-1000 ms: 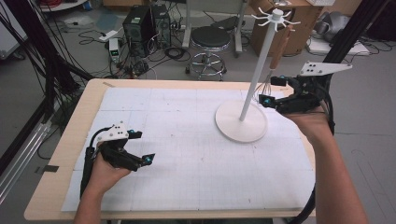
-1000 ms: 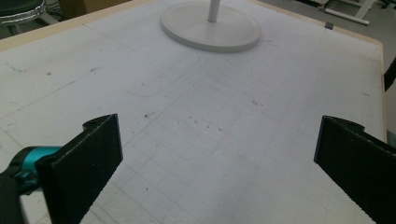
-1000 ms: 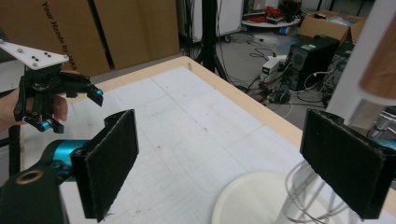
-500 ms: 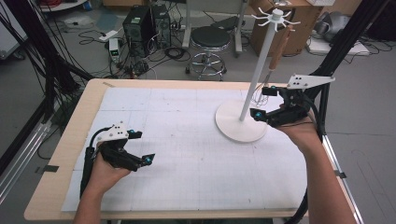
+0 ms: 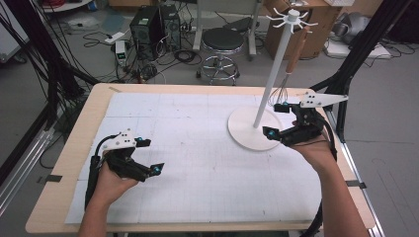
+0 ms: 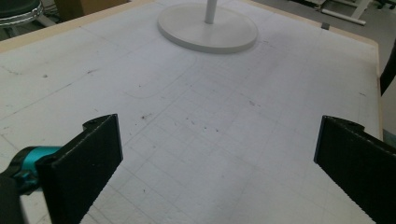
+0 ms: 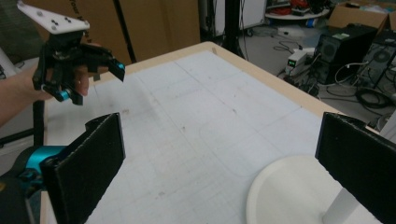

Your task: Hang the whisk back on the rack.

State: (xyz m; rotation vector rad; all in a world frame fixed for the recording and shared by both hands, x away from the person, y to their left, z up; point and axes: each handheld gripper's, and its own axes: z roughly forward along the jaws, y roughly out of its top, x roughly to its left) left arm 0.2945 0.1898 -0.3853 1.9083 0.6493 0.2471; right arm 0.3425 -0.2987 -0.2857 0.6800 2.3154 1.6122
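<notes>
High view looks down; all 3 views share the stand base.

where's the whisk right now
In the high view the whisk hangs from the white stand at the table's far right, its wires just above the open right gripper.

Left gripper low over the white mat, jaws apart. Right gripper beside the white stand, open, empty. Whisk, seemingly, hanging from its hooks.
</notes>
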